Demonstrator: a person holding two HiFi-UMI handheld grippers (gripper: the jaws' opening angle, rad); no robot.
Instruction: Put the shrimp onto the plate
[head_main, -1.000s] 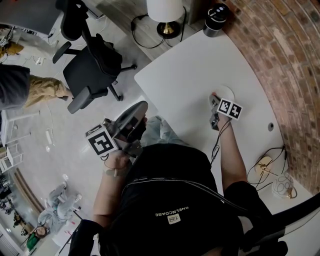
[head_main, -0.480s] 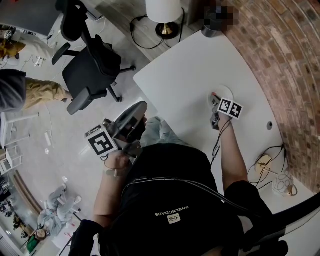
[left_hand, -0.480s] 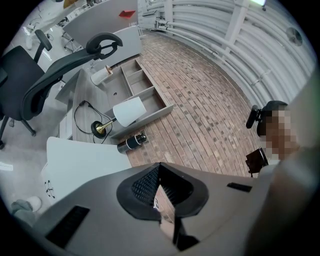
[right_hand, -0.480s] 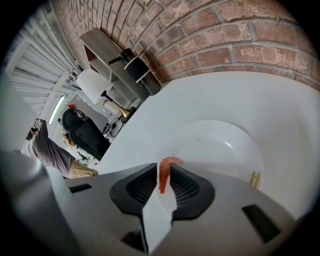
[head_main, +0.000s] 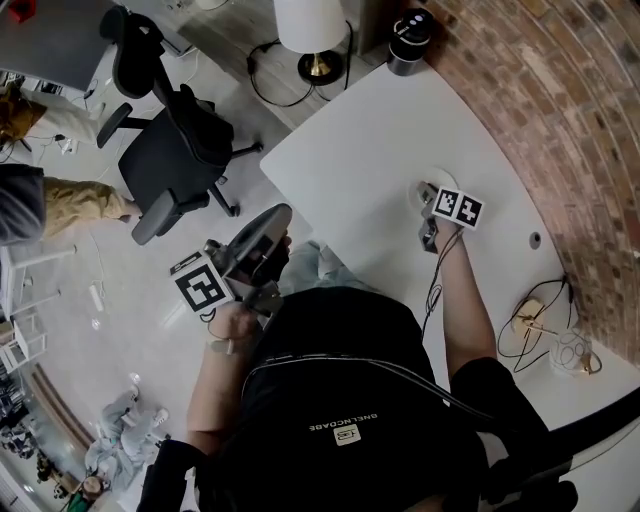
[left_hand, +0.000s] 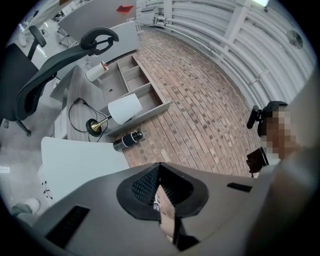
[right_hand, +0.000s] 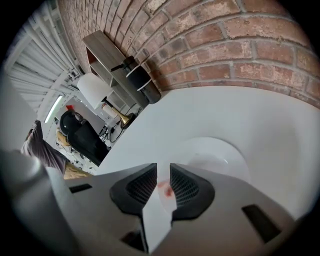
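A small white plate (head_main: 427, 186) sits on the white table (head_main: 370, 140) near the brick wall. My right gripper (head_main: 432, 200) hovers at the plate's near edge. In the right gripper view the jaws of the right gripper (right_hand: 162, 172) stand a little apart. A small reddish shrimp (right_hand: 166, 189) shows in the gap, on the white surface below them. The plate (right_hand: 215, 157) lies just ahead. My left gripper (head_main: 280, 215) is held off the table over the person's lap. In its own view the left gripper (left_hand: 160, 167) is shut on nothing.
A white lamp (head_main: 308, 25) and a black cylinder (head_main: 405, 40) stand at the table's far end. An office chair (head_main: 175, 150) is on the floor to the left. Cables (head_main: 535, 320) lie at the table's right edge. The brick wall (head_main: 560, 120) borders the table.
The head view has shifted slightly. Both grippers have kept their places, the right one still at the plate.
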